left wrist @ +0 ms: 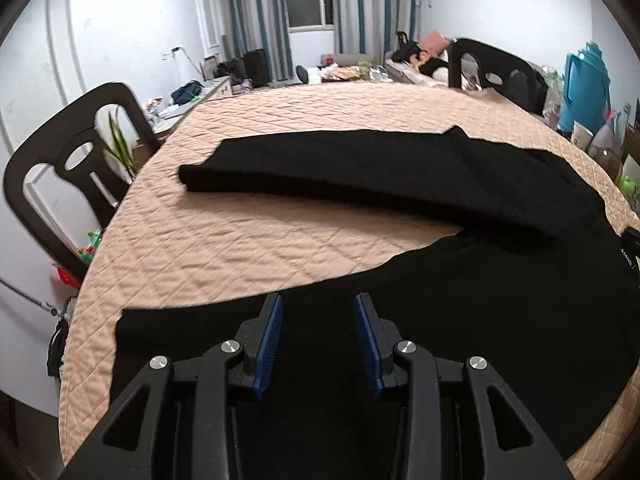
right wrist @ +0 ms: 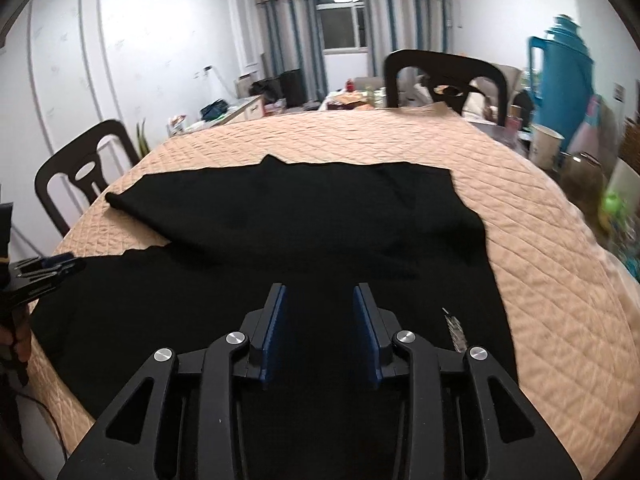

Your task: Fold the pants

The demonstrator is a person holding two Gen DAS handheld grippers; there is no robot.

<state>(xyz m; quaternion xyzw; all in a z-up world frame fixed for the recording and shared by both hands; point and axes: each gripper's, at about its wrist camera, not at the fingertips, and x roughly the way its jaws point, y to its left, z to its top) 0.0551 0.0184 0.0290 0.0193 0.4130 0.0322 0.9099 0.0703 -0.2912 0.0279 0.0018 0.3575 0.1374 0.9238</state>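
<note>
Peach quilted cover (left wrist: 224,240) spreads over the whole table, in a cluttered room with striped curtains (right wrist: 280,36) round a dark window at the far end and dark chairs (left wrist: 72,168) pulled up at the edges. Off to the right sits a blue thermos jug (right wrist: 564,80) with a paper cup (right wrist: 546,146) and other bits near it

Lying flat across the cover are the black pants (left wrist: 360,172), both legs running out to the left with a wedge of bare quilt between them. From the right wrist view the waist end spreads wide on the right, and a small metal zipper pull (right wrist: 454,328) shows near the lower edge

Left gripper (left wrist: 319,320) hangs just above the near leg, blue pads (left wrist: 272,336) standing apart with nothing pinched in them, only dark cloth seen underneath. Right gripper (right wrist: 319,312) is the same story over the waist part: fingers parted, no fabric caught between the pads. The left one also pokes into the right wrist view at the left edge, a hand (right wrist: 16,340) round its handle
</note>
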